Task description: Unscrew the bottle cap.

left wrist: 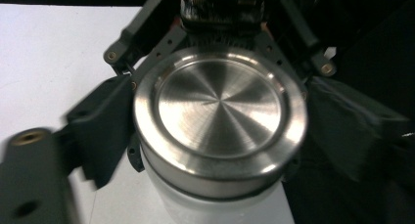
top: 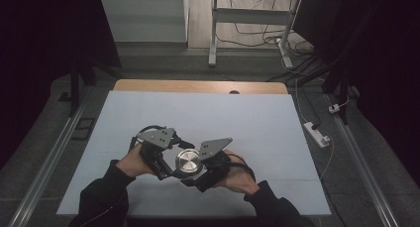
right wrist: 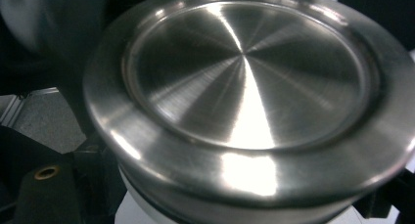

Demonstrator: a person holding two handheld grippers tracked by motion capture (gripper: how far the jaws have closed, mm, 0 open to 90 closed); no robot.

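The fingers [left wrist: 103, 131] of the gripper opposite my left one look closed on the sides of the white jar [left wrist: 215, 204], just under its steel lid [left wrist: 220, 111]; whether my left gripper's own fingers hold anything, I cannot tell. I judge this the lid-opening step, jar held between the left gripper [top: 166, 157] and right gripper [top: 208, 165] above the desk [top: 257, 118]. Next I'd clamp the lid and twist while the jar stays braced.

Steel lid [left wrist: 219, 117]: silver w/ radial brushed sheen; container body [left wrist: 195, 209] white. Gripper jaws black, plates grey. Table mat [top: 247, 113] pale blue-white, wood strip [top: 198, 86] at far edge.
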